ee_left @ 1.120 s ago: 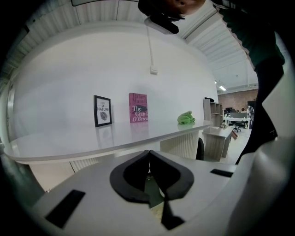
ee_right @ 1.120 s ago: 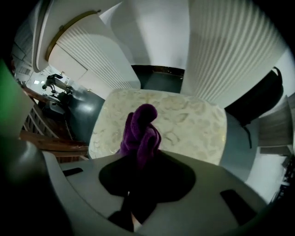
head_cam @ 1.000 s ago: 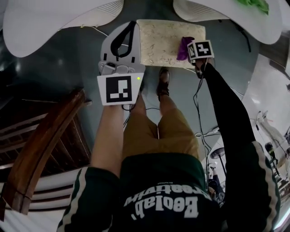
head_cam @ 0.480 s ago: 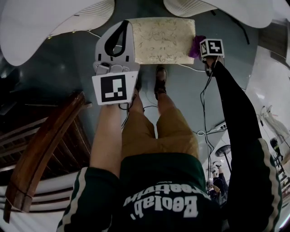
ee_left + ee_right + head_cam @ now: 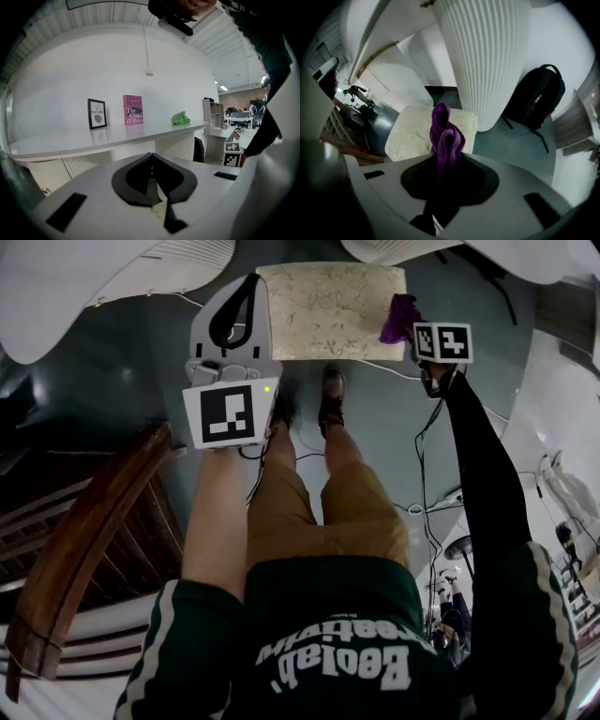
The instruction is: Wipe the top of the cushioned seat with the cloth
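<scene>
The cushioned seat is a cream patterned square pad at the top of the head view, beyond the person's feet. My right gripper hovers past the seat's right edge, shut on a bunched purple cloth. In the right gripper view the cloth sticks out of the jaws of that gripper, with the seat below and some way off. My left gripper is held over the seat's left edge. Its jaws are shut and hold nothing. That gripper points up at a white table.
White curved tables ring the seat, one on a ribbed pedestal. A black backpack leans on the floor right of the pedestal. A wooden chair rail is at the left. Cables trail on the grey floor.
The right gripper has carried the purple cloth rightward, from the seat's right part to beyond its right edge. The left gripper has kept its place beside the seat.
</scene>
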`<act>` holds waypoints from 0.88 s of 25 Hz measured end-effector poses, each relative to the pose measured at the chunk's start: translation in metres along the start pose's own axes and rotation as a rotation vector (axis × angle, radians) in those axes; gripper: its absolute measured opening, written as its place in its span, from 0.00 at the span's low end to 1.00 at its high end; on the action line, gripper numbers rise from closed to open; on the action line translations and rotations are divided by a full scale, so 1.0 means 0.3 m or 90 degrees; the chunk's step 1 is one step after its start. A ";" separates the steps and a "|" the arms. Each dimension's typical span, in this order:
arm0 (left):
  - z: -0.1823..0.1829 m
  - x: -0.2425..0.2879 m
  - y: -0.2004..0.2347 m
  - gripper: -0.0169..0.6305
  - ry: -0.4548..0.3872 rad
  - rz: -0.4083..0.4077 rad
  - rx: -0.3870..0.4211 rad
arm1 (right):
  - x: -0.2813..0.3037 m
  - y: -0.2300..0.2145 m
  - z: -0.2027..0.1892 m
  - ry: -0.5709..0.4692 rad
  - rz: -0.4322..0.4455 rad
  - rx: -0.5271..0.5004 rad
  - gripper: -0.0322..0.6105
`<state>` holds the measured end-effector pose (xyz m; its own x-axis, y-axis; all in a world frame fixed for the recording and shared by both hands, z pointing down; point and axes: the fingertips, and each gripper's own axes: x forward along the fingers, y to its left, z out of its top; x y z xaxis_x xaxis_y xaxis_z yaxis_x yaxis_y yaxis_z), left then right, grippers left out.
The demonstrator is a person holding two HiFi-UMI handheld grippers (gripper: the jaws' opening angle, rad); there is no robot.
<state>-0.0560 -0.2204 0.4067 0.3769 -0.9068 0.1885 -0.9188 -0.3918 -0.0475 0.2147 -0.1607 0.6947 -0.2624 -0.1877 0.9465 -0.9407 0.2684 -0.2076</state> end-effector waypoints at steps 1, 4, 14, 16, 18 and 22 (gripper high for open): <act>-0.003 -0.015 0.010 0.05 -0.001 0.001 -0.001 | -0.012 0.061 0.008 -0.011 0.016 -0.007 0.21; -0.014 -0.064 0.027 0.05 -0.004 -0.007 0.006 | -0.026 0.275 0.028 -0.043 0.068 -0.035 0.21; -0.068 -0.223 0.142 0.05 0.008 -0.008 0.010 | 0.167 0.904 -0.073 -0.014 0.161 -0.050 0.21; -0.088 -0.247 0.172 0.05 0.018 -0.004 -0.002 | 0.223 0.979 -0.095 0.012 0.156 -0.048 0.21; -0.108 -0.263 0.200 0.05 0.026 -0.001 -0.006 | 0.267 1.022 -0.097 0.029 0.135 -0.052 0.21; -0.135 -0.278 0.238 0.05 0.032 0.000 -0.006 | 0.339 1.012 -0.110 0.063 0.095 -0.042 0.21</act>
<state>-0.1578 -0.1664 0.4272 0.3701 -0.8980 0.2378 -0.9203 -0.3894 -0.0382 -0.0905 -0.0671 0.7363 -0.3731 -0.0487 0.9265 -0.8757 0.3482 -0.3344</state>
